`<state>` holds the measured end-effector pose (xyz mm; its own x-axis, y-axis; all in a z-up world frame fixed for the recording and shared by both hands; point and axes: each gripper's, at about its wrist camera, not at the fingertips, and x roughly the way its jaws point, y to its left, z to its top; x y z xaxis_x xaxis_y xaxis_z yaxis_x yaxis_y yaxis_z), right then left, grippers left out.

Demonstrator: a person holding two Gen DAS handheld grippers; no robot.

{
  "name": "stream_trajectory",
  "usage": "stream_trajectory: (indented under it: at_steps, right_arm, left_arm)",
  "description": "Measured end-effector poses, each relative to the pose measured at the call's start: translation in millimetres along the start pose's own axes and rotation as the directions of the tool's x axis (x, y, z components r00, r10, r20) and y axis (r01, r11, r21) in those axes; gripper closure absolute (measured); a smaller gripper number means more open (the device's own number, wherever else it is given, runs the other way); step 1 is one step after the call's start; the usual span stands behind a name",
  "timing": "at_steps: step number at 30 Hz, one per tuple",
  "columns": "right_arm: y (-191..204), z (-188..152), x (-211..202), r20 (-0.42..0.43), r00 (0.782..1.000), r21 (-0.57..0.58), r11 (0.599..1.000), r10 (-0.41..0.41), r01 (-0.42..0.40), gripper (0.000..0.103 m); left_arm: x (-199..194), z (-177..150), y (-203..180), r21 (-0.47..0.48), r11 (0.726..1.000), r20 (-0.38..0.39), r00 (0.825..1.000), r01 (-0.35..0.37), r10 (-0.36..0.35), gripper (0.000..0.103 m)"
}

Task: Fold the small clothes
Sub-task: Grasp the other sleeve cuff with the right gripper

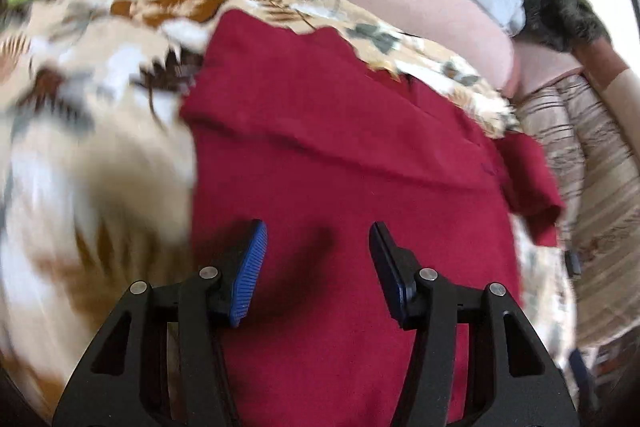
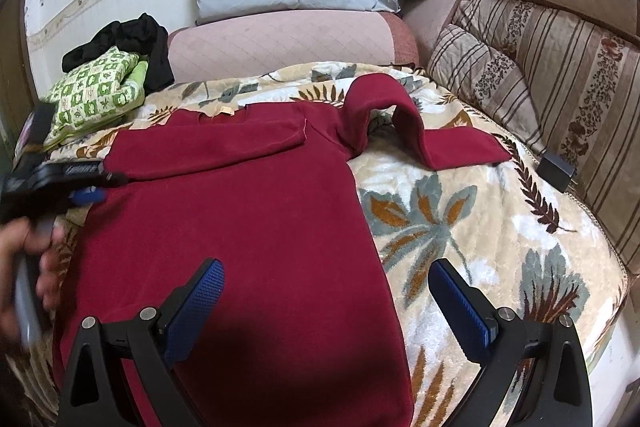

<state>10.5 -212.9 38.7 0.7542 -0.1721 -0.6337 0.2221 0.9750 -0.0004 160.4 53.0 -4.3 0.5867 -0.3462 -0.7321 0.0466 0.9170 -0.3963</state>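
Red sweater (image 2: 248, 211) flat on blanket (image 2: 480, 227); one sleeve folded across chest, other sleeve (image 2: 420, 131) sprawled toward blanket's far right edge; left gripper (image 1: 318, 259) and right gripper (image 2: 326, 291) both spread, empty.

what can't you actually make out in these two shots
- Bottom hem of the red sweater: in the right wrist view, hidden behind the right tool and cut off by the frame's lower edge.
- Left tool: motion-blurred at that view's left edge, so its state only reads from its own camera.
- Blanket pattern: smeared by motion in the left wrist view.
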Motion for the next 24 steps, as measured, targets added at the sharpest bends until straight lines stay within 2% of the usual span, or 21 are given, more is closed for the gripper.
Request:
stream_trajectory:
  at_steps: [3, 6, 7, 9, 10, 11, 13, 14, 15, 16, 17, 18, 19, 21, 23, 24]
  right_arm:
    - [-21.1, 11.2, 2.7, -0.008, 0.998, 0.045, 0.997, 0.065, -0.065, 0.002]
    - [-54.8, 34.3, 8.8, 0.070, 0.998, -0.002, 1.000, -0.004, 0.004, 0.002]
    - [-70.8, 44.3, 16.8, 0.076, 0.997, -0.020, 1.000, -0.018, 0.020, 0.002]
    - [-105.2, 64.7, 37.6, 0.047, 0.995, -0.015, 0.996, -0.085, 0.086, 0.002]
    - [-128.8, 76.3, 48.9, 0.028, 0.994, 0.021, 0.994, -0.103, 0.103, 0.002]
    - [-149.4, 84.6, 56.6, 0.022, 0.996, 0.067, 0.994, -0.088, 0.086, 0.002]
    - [-205.9, 100.4, 88.7, -0.035, 0.999, 0.223, 0.975, 0.000, 0.008, 0.004]
    - [-227.1, 103.0, 103.4, -0.062, 0.998, 0.294, 0.956, 0.034, -0.014, 0.021]
    - [-246.3, 103.0, 117.5, -0.077, 0.993, 0.376, 0.925, 0.094, -0.059, 0.032]
    - [-267.3, 99.2, 134.2, -0.065, 0.975, 0.492, 0.857, 0.213, -0.154, 0.050]
    - [-281.5, 93.7, 146.4, -0.050, 0.943, 0.583, 0.776, 0.329, -0.240, 0.058]
    - [-293.1, 88.1, 156.0, -0.027, 0.927, 0.655, 0.707, 0.374, -0.267, 0.059]
    - [-301.6, 82.3, 164.1, -0.006, 0.921, 0.704, 0.656, 0.390, -0.273, 0.059]
    - [-305.6, 80.0, 175.7, -0.013, 0.916, 0.720, 0.639, 0.401, -0.270, 0.059]
    - [-308.4, 80.4, 186.4, -0.030, 0.921, 0.725, 0.643, 0.388, -0.247, 0.059]
    - [-312.6, 81.7, 190.3, -0.012, 0.924, 0.732, 0.632, 0.382, -0.252, 0.059]
  left_arm:
    - [-7.7, -33.1, -16.8, -0.009, 0.999, 0.002, 0.999, 0.051, -0.051, 0.050]
    - [-1.4, -62.4, -36.2, 0.092, 0.995, 0.037, 0.998, 0.038, -0.041, 0.050]
    - [3.7, -65.3, -42.3, 0.110, 0.994, 0.019, 1.000, 0.011, -0.014, 0.050]
    - [2.9, -63.6, -48.6, 0.125, 0.992, 0.043, 0.999, -0.002, -0.003, 0.050]
    - [3.1, -64.1, -50.3, 0.132, 0.991, 0.053, 0.999, -0.018, 0.011, 0.050]
    - [5.0, -65.3, -50.5, 0.133, 0.991, 0.045, 0.999, -0.025, 0.019, 0.050]
    - [12.0, -64.6, -47.9, 0.121, 0.992, 0.016, 0.999, -0.033, 0.031, 0.050]
    - [13.3, -64.6, -45.6, 0.110, 0.993, 0.011, 0.999, -0.032, 0.031, 0.050]
    - [14.5, -63.6, -43.9, 0.098, 0.995, 0.008, 1.000, -0.026, 0.026, 0.050]
    - [14.7, -64.1, -40.8, 0.092, 0.996, 0.007, 1.000, -0.022, 0.021, 0.050]
    - [15.2, -64.1, -39.4, 0.086, 0.996, 0.007, 1.000, -0.017, 0.017, 0.050]
    - [15.5, -64.3, -38.7, 0.083, 0.996, 0.007, 1.000, -0.017, 0.016, 0.050]
    - [15.1, -65.4, -38.4, 0.083, 0.996, 0.008, 1.000, -0.018, 0.018, 0.050]
    - [15.2, -66.2, -39.8, 0.088, 0.996, 0.012, 1.000, -0.025, 0.024, 0.050]
    - [16.0, -66.5, -40.3, 0.092, 0.995, 0.011, 1.000, -0.029, 0.029, 0.050]
    - [15.9, -66.5, -40.2, 0.092, 0.995, 0.011, 1.000, -0.030, 0.029, 0.050]
